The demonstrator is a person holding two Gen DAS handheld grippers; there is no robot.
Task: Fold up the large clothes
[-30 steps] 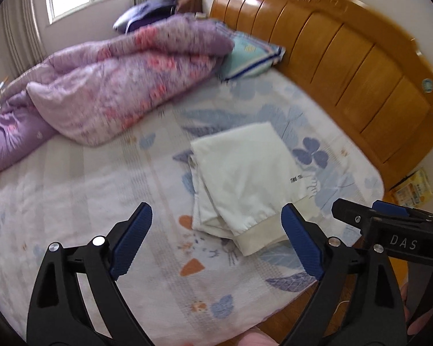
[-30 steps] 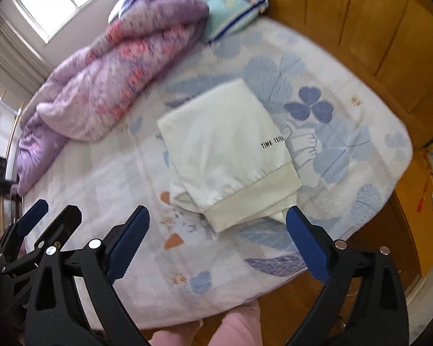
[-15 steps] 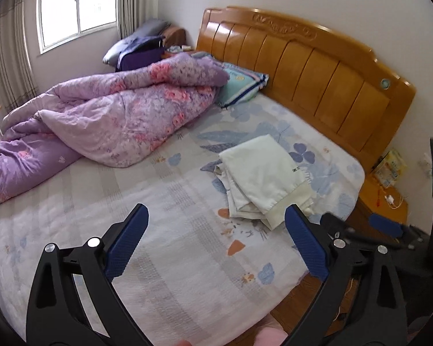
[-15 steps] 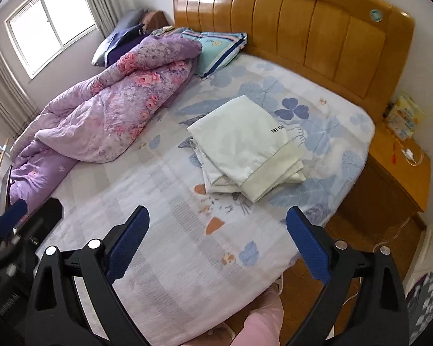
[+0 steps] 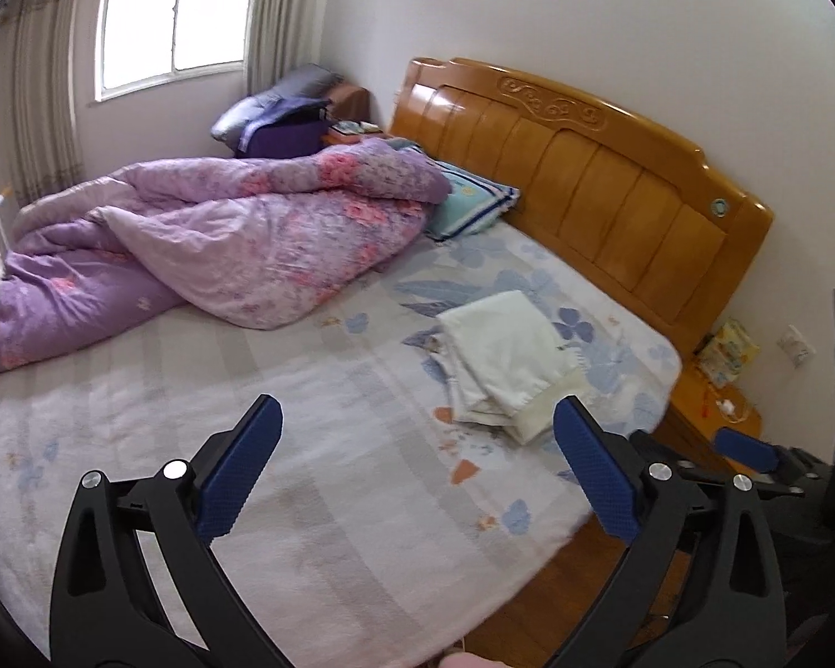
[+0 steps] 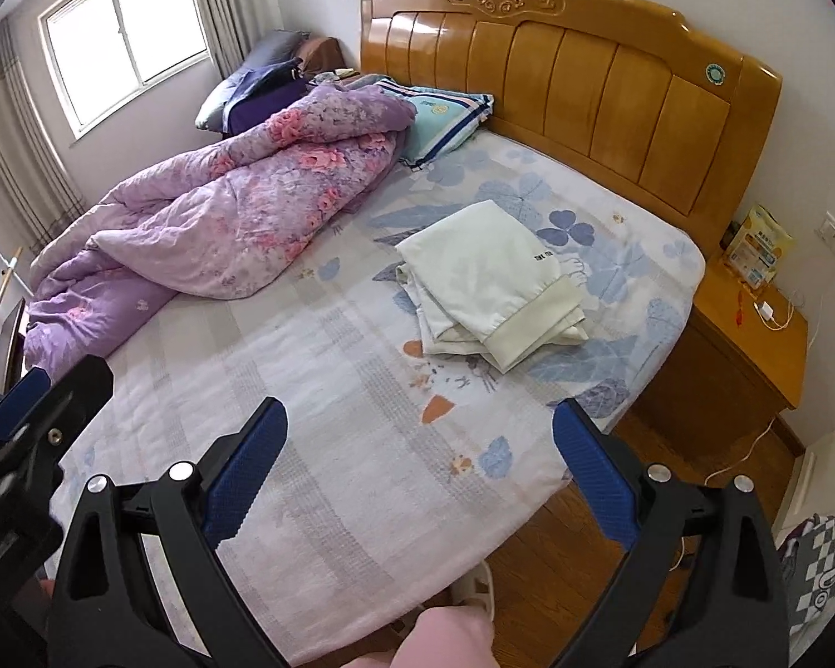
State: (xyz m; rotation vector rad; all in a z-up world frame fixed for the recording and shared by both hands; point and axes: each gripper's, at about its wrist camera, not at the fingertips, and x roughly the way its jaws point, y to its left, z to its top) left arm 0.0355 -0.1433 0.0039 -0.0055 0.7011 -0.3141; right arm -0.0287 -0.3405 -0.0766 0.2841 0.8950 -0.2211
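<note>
The folded garment (image 6: 484,278) near the bed's headboard-side corner is matt cream cloth, smooth, with a thicker ribbed-looking band at one end. The bed sheet (image 6: 317,401) is soft matt cloth with a faint woven waffle texture and a printed leaf pattern. The quilt (image 6: 239,222) along the far edge is puffy, stitched floral cloth, slightly sheeny. The headboard (image 6: 573,61) is glossy varnished wood, as are the nightstand (image 6: 751,350) and floor (image 6: 573,573). Each hand-held gripper, left (image 5: 417,467) and right (image 6: 417,470), is matt black plastic with dimpled blue rubbery pads (image 6: 595,473) and shiny metal rivets.
</note>
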